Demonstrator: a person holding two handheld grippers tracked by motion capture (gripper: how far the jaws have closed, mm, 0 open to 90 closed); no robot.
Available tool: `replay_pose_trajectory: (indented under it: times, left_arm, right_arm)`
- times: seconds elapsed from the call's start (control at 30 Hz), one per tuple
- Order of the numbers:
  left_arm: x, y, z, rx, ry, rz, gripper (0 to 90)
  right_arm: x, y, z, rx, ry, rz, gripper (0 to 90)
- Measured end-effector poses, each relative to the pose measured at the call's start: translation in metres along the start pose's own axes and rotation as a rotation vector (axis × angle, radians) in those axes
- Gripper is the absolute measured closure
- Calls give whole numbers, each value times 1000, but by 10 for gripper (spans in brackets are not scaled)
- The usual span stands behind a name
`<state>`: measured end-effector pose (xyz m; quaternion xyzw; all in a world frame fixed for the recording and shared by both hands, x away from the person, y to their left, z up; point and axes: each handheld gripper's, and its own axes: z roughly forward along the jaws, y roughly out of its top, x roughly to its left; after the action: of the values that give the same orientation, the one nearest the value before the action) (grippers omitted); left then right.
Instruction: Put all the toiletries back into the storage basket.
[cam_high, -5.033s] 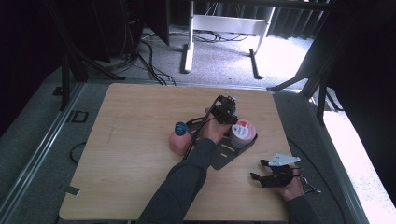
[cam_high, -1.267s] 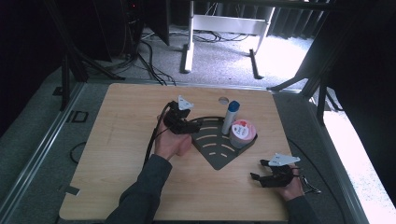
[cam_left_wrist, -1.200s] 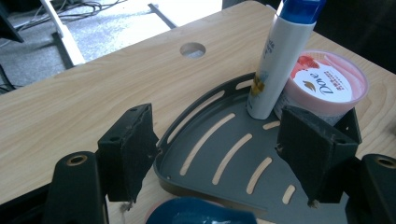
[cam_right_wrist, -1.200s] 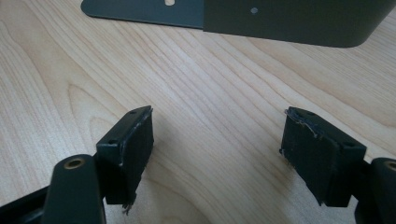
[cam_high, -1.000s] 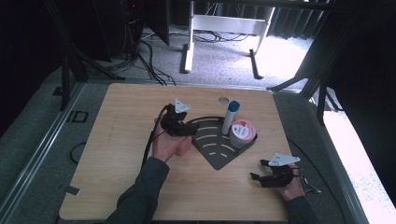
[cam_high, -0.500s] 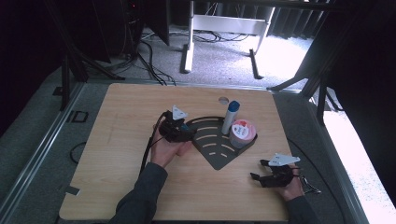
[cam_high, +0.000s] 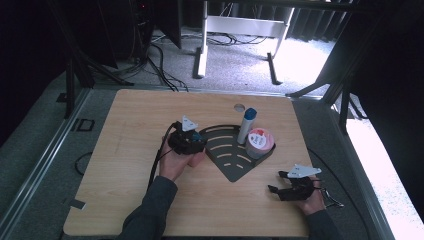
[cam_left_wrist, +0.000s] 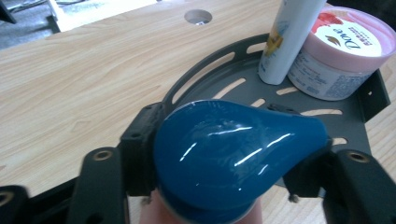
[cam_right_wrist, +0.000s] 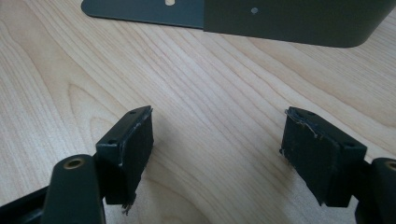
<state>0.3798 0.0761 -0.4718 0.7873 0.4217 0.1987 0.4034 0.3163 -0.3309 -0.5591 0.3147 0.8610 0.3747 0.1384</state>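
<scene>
Clearly the left claw (cam_left_wrist: 224, 186) clamps a blue-capped bottle (cam_left_wrist: 233, 154), cap toward the camera; right claw (cam_right_wrist: 219, 158) gapes.

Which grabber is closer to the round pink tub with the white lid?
The right. The right gripper sits open on the table, just in front of the round pink tub. The left gripper, shut on a blue-capped bottle, is across the dark slotted rack.

We see a glossy blue cap (cam_left_wrist: 233, 154), a pink-lidded jar (cam_left_wrist: 343, 51), a dark grey slotted rack (cam_high: 235, 152), and a pale woodgrain table (cam_high: 135, 120).
</scene>
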Motion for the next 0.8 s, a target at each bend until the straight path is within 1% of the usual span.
replay_pose_trajectory:
  times: [0.4, 0.47, 0.63, 0.8]
  left_arm:
    - [4, -3, -2, -12, 4, -16, 505]
    - [5, -4, -2, -15, -3, -26, 508]
    - [5, -5, -3, -22, -1, -29, 511]
    - [4, -5, -3, -25, 7, -22, 512]
  right_arm:
    - [0, 0, 0, 0, 1, 0, 246]
    - [0, 0, 0, 0, 1, 0, 246]
    - [0, 0, 0, 0, 1, 0, 245]
    - [0, 0, 0, 0, 1, 0, 245]
